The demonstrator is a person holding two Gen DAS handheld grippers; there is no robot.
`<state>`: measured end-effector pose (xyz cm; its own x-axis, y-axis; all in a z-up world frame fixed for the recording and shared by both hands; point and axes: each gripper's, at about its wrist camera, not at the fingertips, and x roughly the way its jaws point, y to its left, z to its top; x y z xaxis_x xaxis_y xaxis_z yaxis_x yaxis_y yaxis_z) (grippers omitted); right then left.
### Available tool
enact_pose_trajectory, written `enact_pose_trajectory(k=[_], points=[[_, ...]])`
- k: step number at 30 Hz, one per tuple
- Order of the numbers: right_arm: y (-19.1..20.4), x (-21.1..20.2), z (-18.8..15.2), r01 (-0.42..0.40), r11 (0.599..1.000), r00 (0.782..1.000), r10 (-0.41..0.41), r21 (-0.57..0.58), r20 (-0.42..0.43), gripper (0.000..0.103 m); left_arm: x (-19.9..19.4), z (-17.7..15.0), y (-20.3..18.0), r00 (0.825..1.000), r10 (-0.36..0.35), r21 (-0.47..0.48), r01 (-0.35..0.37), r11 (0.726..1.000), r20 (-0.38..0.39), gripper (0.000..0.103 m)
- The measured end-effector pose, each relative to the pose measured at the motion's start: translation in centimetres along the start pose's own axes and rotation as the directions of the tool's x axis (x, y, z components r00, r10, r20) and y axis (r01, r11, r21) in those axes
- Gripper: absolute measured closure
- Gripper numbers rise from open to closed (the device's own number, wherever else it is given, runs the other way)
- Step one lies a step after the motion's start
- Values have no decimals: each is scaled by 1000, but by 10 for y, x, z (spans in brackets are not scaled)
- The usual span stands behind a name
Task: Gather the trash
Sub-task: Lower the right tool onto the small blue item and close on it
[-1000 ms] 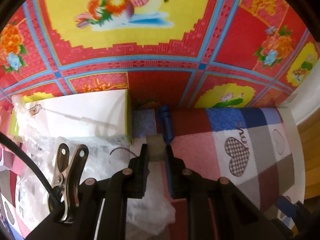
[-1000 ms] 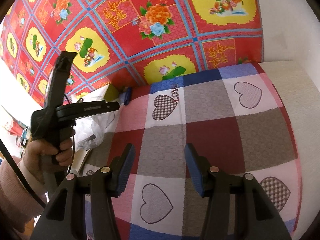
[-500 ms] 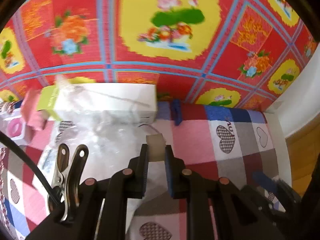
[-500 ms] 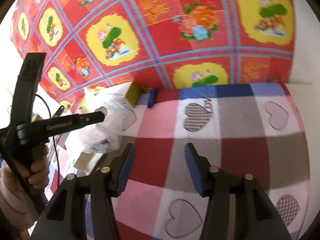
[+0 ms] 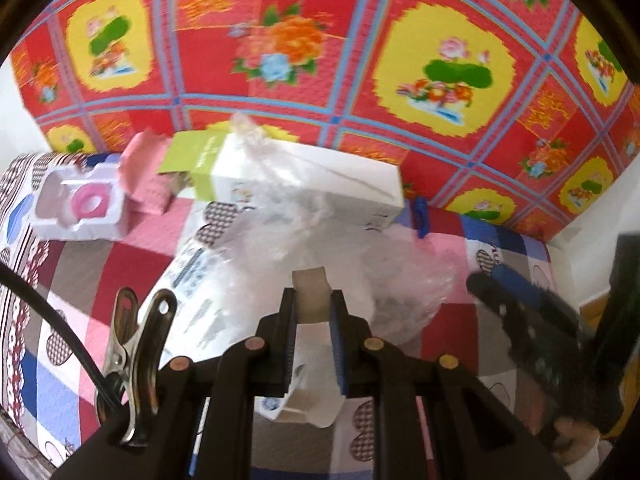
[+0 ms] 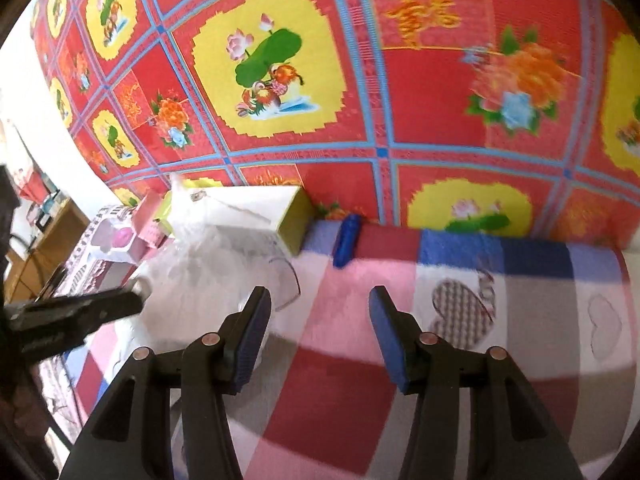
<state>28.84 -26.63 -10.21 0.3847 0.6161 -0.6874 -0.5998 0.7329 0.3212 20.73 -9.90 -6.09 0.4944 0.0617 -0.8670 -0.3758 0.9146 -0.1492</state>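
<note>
My left gripper is shut on a small pale beige scrap, held above a crumpled clear plastic bag. A white printed wrapper shows below its fingers; whether it hangs from the scrap I cannot tell. Behind the bag lies a long white-and-green carton. My right gripper stands open over the checked blanket with nothing between its pads, just right of the plastic bag and carton. A small blue item lies by the wall. Each gripper shows at the edge of the other's view.
A pink box and a white foam tray with a pink ring lie at the far left of the blanket. A red floral sheet covers the wall behind. White wall and wooden furniture stand to the left.
Both views have swung left along the bed. The left gripper, still holding the scrap, has risen over the trash pile; the pink box and foam tray have come into view. The right gripper has neared the bag.
</note>
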Motion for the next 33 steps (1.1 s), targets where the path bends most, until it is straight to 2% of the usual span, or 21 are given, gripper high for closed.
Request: enact_pose_trajectory(k=[11, 13, 14, 15, 22, 23, 24, 26, 33], points=[[3, 44, 16, 52, 995, 998, -55, -86, -24, 53, 4, -8, 24, 1000, 15, -51, -15, 999, -17, 87], [1, 51, 18, 58, 994, 998, -62, -92, -33, 56, 4, -8, 26, 1000, 18, -54, -19, 998, -14, 86], [1, 54, 19, 64, 993, 997, -68, -95, -37, 64, 3, -9, 26, 1000, 21, -54, -21, 998, -13, 86], [1, 56, 19, 73, 992, 996, -78, -101, -40, 67, 3, -9, 26, 1000, 22, -54, -23, 998, -12, 86], [-2, 73, 23, 84, 990, 994, -91, -114, -59, 67, 1, -9, 26, 1000, 18, -59, -18, 998, -7, 86], [-2, 75, 23, 84, 990, 994, -92, -116, -63, 71, 0, -9, 26, 1000, 17, -58, -17, 998, -5, 86], [-3, 75, 23, 79, 990, 994, -87, -117, -67, 81, -2, -10, 26, 1000, 17, -57, -17, 998, -4, 86], [0, 79, 24, 92, 987, 993, -101, -131, -61, 86, -3, -11, 26, 1000, 18, -58, -18, 998, -3, 86], [-2, 71, 24, 97, 985, 992, -107, -143, -62, 87, -6, -15, 29, 1000, 16, -75, -15, 997, 0, 86]])
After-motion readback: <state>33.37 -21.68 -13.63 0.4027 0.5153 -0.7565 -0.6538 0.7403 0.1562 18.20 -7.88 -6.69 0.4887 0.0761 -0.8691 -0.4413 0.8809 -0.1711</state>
